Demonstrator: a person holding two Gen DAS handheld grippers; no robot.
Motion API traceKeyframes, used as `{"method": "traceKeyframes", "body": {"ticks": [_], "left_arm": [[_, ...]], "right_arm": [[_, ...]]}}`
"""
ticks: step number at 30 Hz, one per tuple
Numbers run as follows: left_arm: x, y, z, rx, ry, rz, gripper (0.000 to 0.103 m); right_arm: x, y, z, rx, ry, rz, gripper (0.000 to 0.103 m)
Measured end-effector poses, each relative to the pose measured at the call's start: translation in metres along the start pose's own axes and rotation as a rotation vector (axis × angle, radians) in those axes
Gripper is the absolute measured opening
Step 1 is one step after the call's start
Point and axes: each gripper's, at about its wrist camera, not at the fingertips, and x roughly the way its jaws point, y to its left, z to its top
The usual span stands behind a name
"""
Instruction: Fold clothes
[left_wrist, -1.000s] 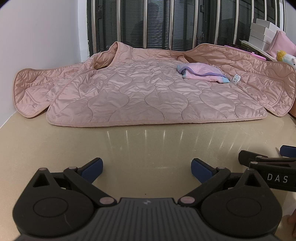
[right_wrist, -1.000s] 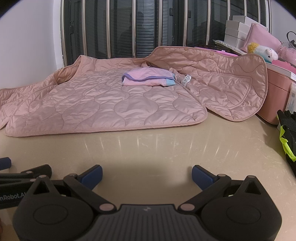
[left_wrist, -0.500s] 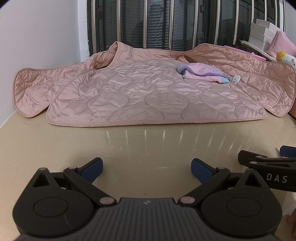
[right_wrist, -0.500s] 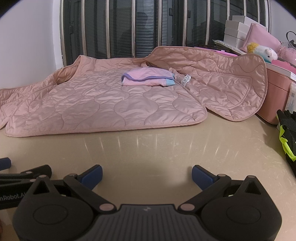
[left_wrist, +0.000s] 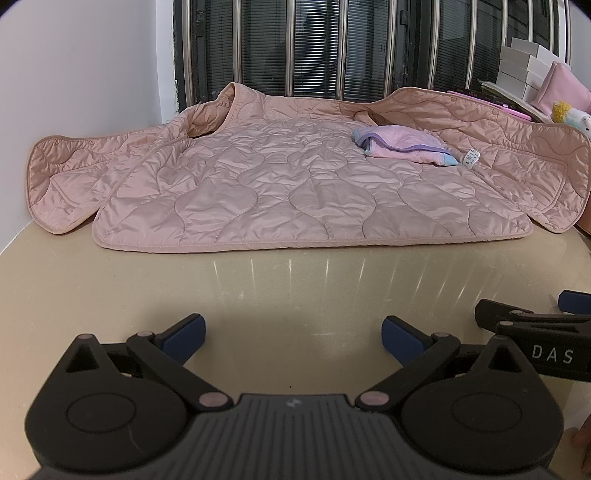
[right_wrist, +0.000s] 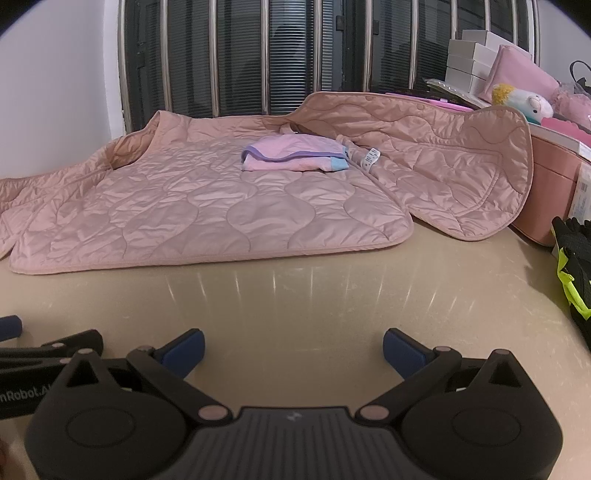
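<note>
A pink quilted jacket (left_wrist: 295, 188) (right_wrist: 207, 206) lies spread open on the beige table, back panel flat, front flaps thrown out to both sides. A small folded pink garment with purple trim (left_wrist: 402, 144) (right_wrist: 295, 157) rests on it near the collar, beside a white label. My left gripper (left_wrist: 293, 334) hovers open over bare table well in front of the jacket's hem, nothing between its blue pads. My right gripper (right_wrist: 293, 350) stands open the same way, beside the left one. Each gripper's fingers show at the edge of the other's view.
A barred window with blinds runs behind the table (left_wrist: 258, 295). At the right stand a pink box (right_wrist: 550, 192), white boxes (right_wrist: 472, 59), a plush toy (right_wrist: 524, 101) and a black and neon-yellow item (right_wrist: 576, 266). A white wall closes the left side.
</note>
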Motion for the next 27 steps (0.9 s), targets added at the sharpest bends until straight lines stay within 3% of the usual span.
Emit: {"method": "traceKeyframes", "body": {"ticks": [10, 14, 17, 20, 23, 27], "left_arm": [[0.000, 0.000, 0.000, 0.007, -0.002, -0.005, 0.103], [-0.005, 0.007, 0.009, 0.037, 0.015, -0.082, 0.102], [-0.022, 0.024, 0.027, -0.040, -0.042, -0.102, 0.103], [-0.033, 0.048, 0.053, -0.184, -0.073, -0.143, 0.103], [-0.046, 0.054, 0.084, -0.193, -0.115, -0.142, 0.102], [-0.051, 0.044, 0.124, -0.154, -0.195, -0.142, 0.103]], "right_arm": [[0.000, 0.000, 0.000, 0.000, 0.000, -0.001, 0.103], [-0.002, -0.002, 0.004, -0.041, 0.016, 0.031, 0.103], [-0.013, -0.013, 0.010, -0.057, -0.011, 0.051, 0.103], [-0.022, -0.033, 0.018, -0.022, -0.047, 0.047, 0.103], [-0.029, -0.056, 0.043, 0.049, -0.055, 0.061, 0.103], [-0.043, -0.081, 0.086, 0.122, -0.136, 0.122, 0.103]]}}
